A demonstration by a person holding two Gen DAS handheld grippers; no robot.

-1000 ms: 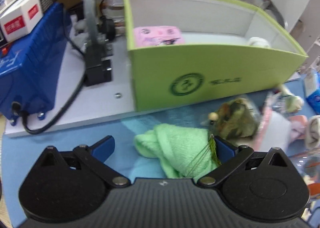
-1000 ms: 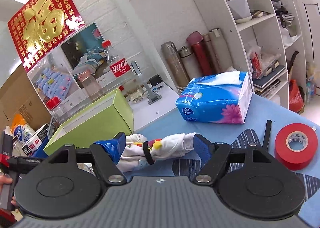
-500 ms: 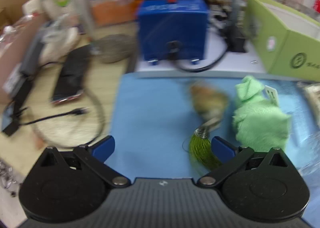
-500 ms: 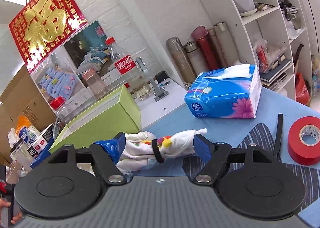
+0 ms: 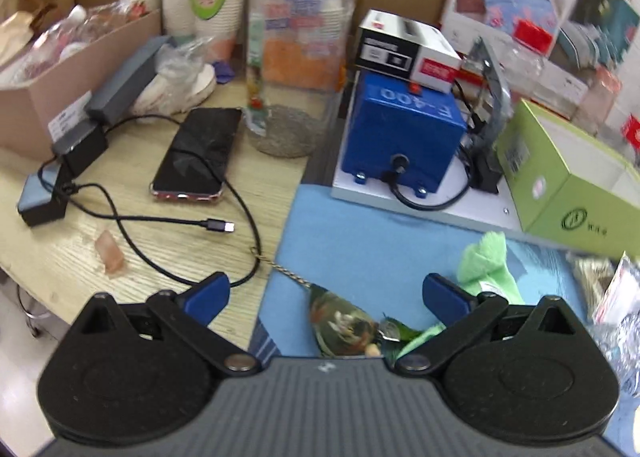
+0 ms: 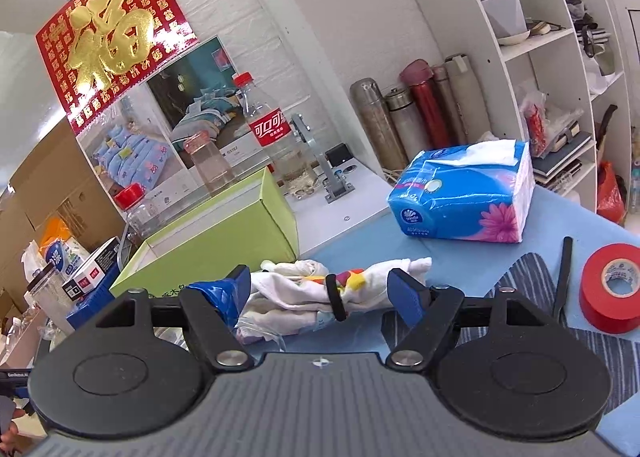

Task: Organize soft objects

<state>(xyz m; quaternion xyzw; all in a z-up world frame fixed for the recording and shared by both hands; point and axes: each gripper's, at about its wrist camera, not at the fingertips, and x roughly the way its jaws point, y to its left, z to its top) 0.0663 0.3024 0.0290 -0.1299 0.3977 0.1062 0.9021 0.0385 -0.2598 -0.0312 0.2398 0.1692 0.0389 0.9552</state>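
In the left wrist view my left gripper (image 5: 326, 291) is open and empty above the blue mat (image 5: 360, 241). A brownish sachet charm (image 5: 342, 327) with a green tassel and a thin chain lies between its fingers, close to the gripper body. A green cloth (image 5: 486, 263) lies by the right finger. The green box (image 5: 568, 193) stands at the far right. In the right wrist view my right gripper (image 6: 318, 291) is open around a white patterned cloth bundle (image 6: 308, 291) bound by a black band; the bundle rests on the mat. The green box (image 6: 224, 233) stands behind it.
Left view: a blue machine (image 5: 404, 133), a phone (image 5: 198, 155), black cables (image 5: 168, 217), a clear jar (image 5: 298, 53) and cardboard boxes on the wooden table. Right view: a tissue pack (image 6: 464, 197), a red tape roll (image 6: 612, 283), a cola bottle (image 6: 272, 137), flasks and shelves.
My left gripper has swung left, away from the green box, towards the table's left side; the sachet charm now lies between its fingers. My right gripper has shifted slightly around the bundle.
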